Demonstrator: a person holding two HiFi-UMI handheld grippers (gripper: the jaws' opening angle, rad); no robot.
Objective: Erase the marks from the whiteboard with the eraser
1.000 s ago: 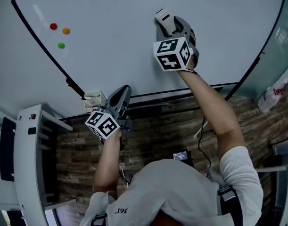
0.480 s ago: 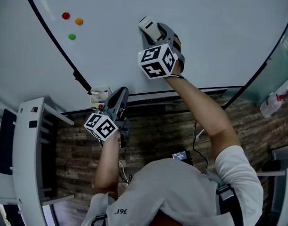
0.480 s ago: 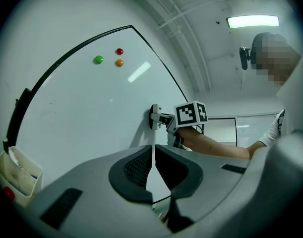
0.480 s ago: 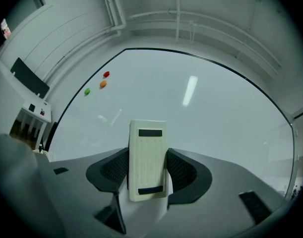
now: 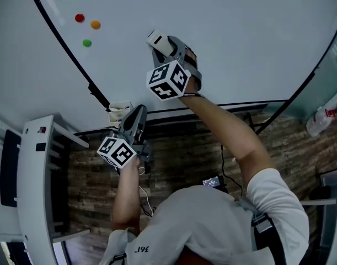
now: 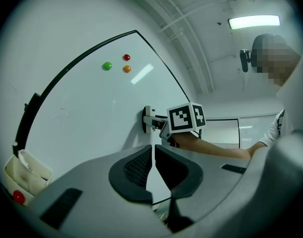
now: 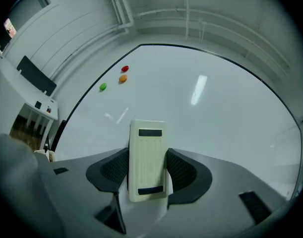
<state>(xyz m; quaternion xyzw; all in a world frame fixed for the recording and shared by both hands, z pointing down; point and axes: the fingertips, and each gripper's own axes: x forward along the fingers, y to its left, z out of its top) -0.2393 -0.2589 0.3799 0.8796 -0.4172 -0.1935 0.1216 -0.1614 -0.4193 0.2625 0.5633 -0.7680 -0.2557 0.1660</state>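
Cream eraser point(image 7: 147, 160) seemingly pressed flat against whiteboard point(image 7: 215, 113).

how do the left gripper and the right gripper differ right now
The right gripper is shut on the eraser; the left gripper has its jaws together with nothing between them. The right gripper is raised and holds the eraser flat against the whiteboard; the left gripper hangs lower, near the board's bottom edge, off its surface. Both point toward the whiteboard.
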